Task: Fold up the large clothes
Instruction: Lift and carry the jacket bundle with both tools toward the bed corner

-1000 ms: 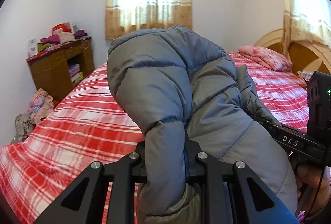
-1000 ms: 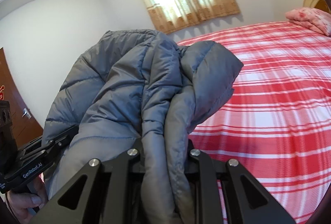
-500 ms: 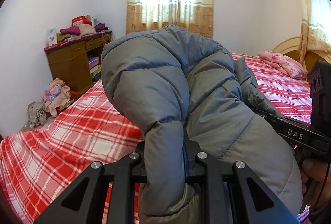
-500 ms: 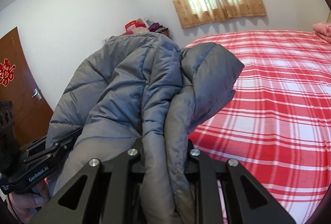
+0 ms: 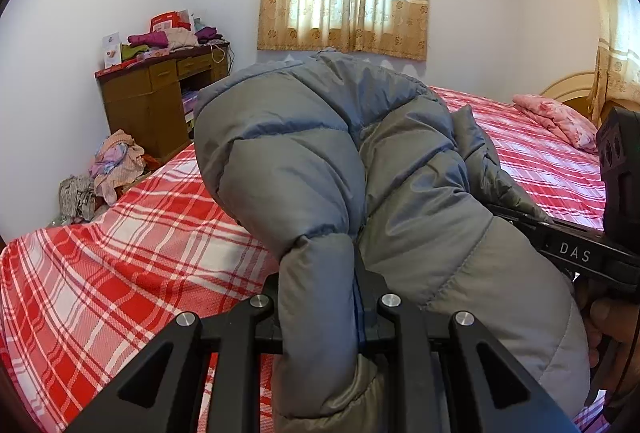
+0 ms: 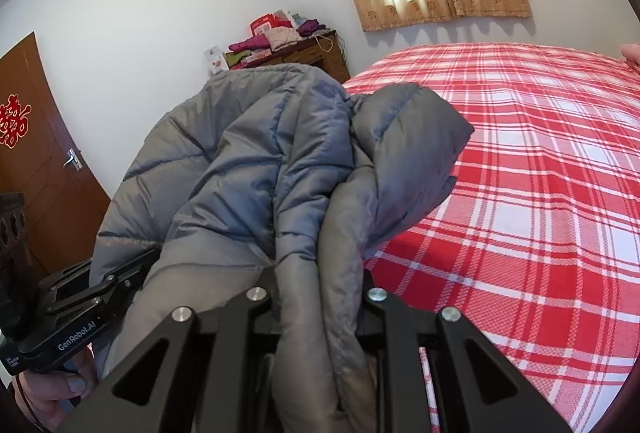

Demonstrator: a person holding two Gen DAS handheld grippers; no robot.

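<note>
Both grippers have swung leftward over the last second, the desk (image 5: 160, 105) now sliding further into view. The left gripper (image 5: 320, 297) stays clamped on the grey puffer jacket (image 5: 320, 161), right gripper (image 6: 320, 293) likewise, so the jacket hangs bunched between them, ahead over the plaid bed (image 6: 540, 193). Probably still carrying, no fold laid down yet.
</note>
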